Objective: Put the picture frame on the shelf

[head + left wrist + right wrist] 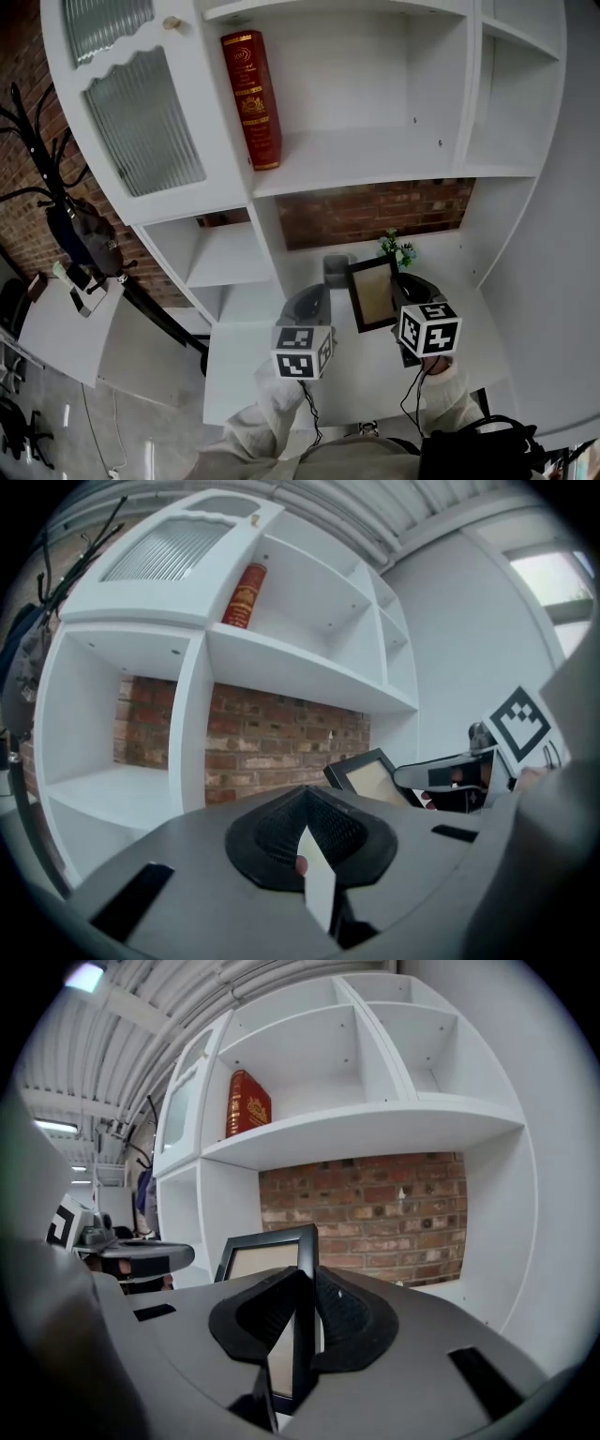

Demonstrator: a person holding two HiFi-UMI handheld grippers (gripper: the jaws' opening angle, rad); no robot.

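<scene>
The black picture frame (372, 292) with a tan insert stands upright over the white desk (361, 370). My right gripper (406, 281) is shut on the frame's right edge. In the right gripper view the frame (267, 1252) rises between the black pads (347, 1312) of the right gripper (305, 1279). My left gripper (313, 295) hovers just left of the frame; in its own view the left gripper (305, 797) has its jaws together, with nothing held. The frame (368, 776) and the right gripper (450, 775) show there at the right. The white shelf (375, 159) lies above the brick-backed recess.
A red book (251, 98) stands at the shelf's left end. A small plant (397, 248) and a grey object (335, 270) sit at the back of the desk. Open cubbies (225, 253) lie to the left, a glass-fronted door (141, 122) above them. A coat rack (56, 202) stands far left.
</scene>
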